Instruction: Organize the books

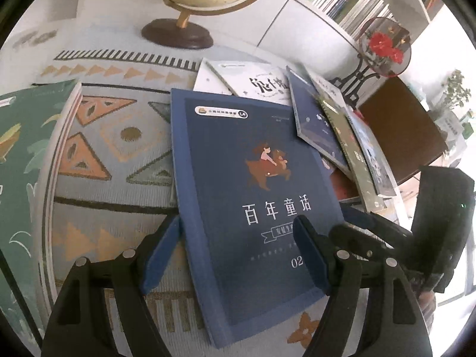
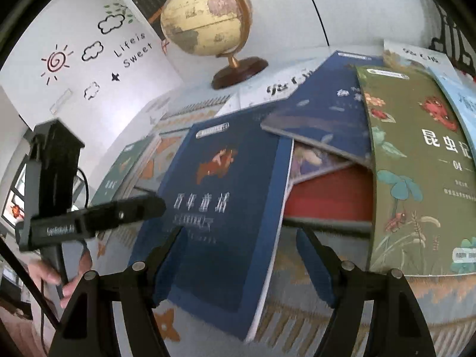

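Two grippers over a patterned tablecloth [image 1: 119, 136]. Left gripper [image 1: 238, 250] has jaws apart, straddling the lower part of the blue book [image 1: 250, 196], which lies flat near the globe [image 2: 205, 15]. Right gripper [image 2: 241, 255] has jaws apart above the blue book's right edge. Olive book [image 2: 416, 178], navy book [image 2: 324, 119] and red book [image 2: 330, 193] overlap right of the blue book. Green book [image 1: 20, 160] lies on its left.

A globe [image 2: 205, 15] on a dark wooden base [image 2: 239, 73] is standing at the back of the patterned tablecloth [image 1: 119, 136]. A round fan [image 1: 385, 46] with red flowers is sitting on a black stand. Wall stickers [image 2: 56, 61] are showing 1 sun and clouds. A plant [image 1: 453, 95] is sitting far right.
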The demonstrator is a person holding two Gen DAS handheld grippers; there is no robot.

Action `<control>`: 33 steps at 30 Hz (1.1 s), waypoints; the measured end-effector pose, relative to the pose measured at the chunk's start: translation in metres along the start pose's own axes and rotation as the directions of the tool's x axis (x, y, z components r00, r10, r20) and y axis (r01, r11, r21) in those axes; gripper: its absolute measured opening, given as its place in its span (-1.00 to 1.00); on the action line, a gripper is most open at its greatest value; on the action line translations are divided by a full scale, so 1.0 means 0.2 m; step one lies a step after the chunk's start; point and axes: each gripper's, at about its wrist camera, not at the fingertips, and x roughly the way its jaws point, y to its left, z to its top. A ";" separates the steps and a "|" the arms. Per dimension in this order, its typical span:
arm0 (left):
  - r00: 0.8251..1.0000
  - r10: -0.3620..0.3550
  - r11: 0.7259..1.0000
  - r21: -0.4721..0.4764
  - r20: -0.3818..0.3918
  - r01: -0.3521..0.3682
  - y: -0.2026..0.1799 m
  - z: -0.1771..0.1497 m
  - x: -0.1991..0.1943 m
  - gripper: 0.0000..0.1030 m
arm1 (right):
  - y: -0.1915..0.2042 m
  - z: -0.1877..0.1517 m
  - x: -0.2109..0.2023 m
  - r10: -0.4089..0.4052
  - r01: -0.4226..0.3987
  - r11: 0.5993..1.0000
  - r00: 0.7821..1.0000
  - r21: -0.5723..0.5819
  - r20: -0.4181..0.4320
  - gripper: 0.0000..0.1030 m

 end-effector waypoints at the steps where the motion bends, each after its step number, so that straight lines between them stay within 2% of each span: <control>1: 1.000 -0.001 1.000 0.005 0.006 0.001 0.00 0.00 0.00 0.46 | 0.01 0.00 0.01 0.002 -0.002 1.000 1.000 -0.002 0.009 0.44; 2: 1.000 -0.002 1.000 0.010 0.010 0.002 0.00 0.00 0.00 0.46 | 0.02 -0.01 0.01 0.009 -0.009 1.000 1.000 -0.011 0.021 0.37; 3: 1.000 0.000 1.000 0.011 0.015 -0.001 0.00 -0.01 0.00 0.46 | 0.02 -0.02 0.01 0.027 -0.027 1.000 0.999 -0.010 0.018 0.17; 5: 1.000 -0.005 1.000 0.012 0.019 0.005 0.00 -0.02 -0.02 0.45 | 0.00 -0.05 0.00 0.031 -0.031 1.000 0.999 -0.005 0.035 0.06; 7: 0.999 -0.031 0.999 -0.007 0.031 0.031 0.02 -0.04 -0.05 0.45 | -0.01 -0.07 -0.03 0.044 -0.045 0.999 0.998 0.003 0.045 -0.27; 9: 0.996 -0.078 0.996 -0.043 0.046 0.080 0.06 -0.05 -0.08 0.40 | -0.02 -0.10 -0.08 0.115 -0.116 0.993 0.991 0.013 0.062 -0.40; 12: 0.985 -0.152 0.982 -0.099 0.077 0.160 0.12 -0.07 -0.14 0.39 | -0.02 -0.12 -0.11 0.213 -0.215 0.976 0.975 0.025 0.070 -0.44; 15: 0.989 -0.131 0.982 -0.129 0.074 0.140 0.15 -0.10 -0.13 0.23 | 0.01 -0.13 -0.11 0.282 -0.284 0.959 0.957 0.019 0.071 -0.44; 17: 0.987 -0.147 0.978 -0.139 0.071 0.156 0.16 -0.10 -0.12 0.19 | 0.01 -0.13 -0.09 0.263 -0.265 0.964 0.963 0.022 0.061 -0.44; 18: 0.983 -0.169 0.974 -0.141 0.072 0.178 0.15 -0.10 -0.12 0.12 | 0.02 -0.13 -0.07 0.231 -0.232 0.973 0.972 0.018 0.045 -0.44; 20: 0.969 -0.235 0.962 -0.128 0.071 0.242 0.12 -0.10 -0.12 0.09 | 0.02 -0.14 -0.04 0.171 -0.171 0.985 0.985 0.014 0.016 -0.44; 21: 0.966 -0.246 0.961 -0.113 0.076 0.254 0.10 -0.10 -0.13 0.09 | 0.02 -0.14 -0.02 0.154 -0.154 0.988 0.988 0.015 0.003 -0.55; 23: 0.971 -0.223 0.971 -0.070 0.085 0.229 0.05 -0.10 -0.14 0.09 | 0.01 -0.14 -0.02 0.154 -0.154 0.988 0.988 0.026 0.006 -0.63; 24: 0.967 -0.240 0.967 -0.068 0.087 0.246 0.05 -0.10 -0.14 0.09 | 0.00 -0.14 -0.02 0.147 -0.147 0.989 0.989 0.030 0.012 -0.65; 28: 0.928 -0.349 0.928 -0.087 0.127 0.361 0.06 -0.08 -0.16 0.09 | -0.04 -0.13 0.00 0.141 -0.141 0.988 0.990 0.068 0.001 -0.68; 32: 0.937 -0.324 0.940 -0.064 0.133 0.334 0.02 -0.07 -0.14 0.09 | -0.04 -0.13 -0.01 0.137 -0.137 0.988 0.991 0.068 0.002 -0.68; 33: 0.925 -0.363 0.924 -0.085 0.113 0.373 0.02 -0.07 -0.11 0.09 | -0.05 -0.13 -0.01 0.141 -0.141 0.987 0.990 0.072 0.002 -0.68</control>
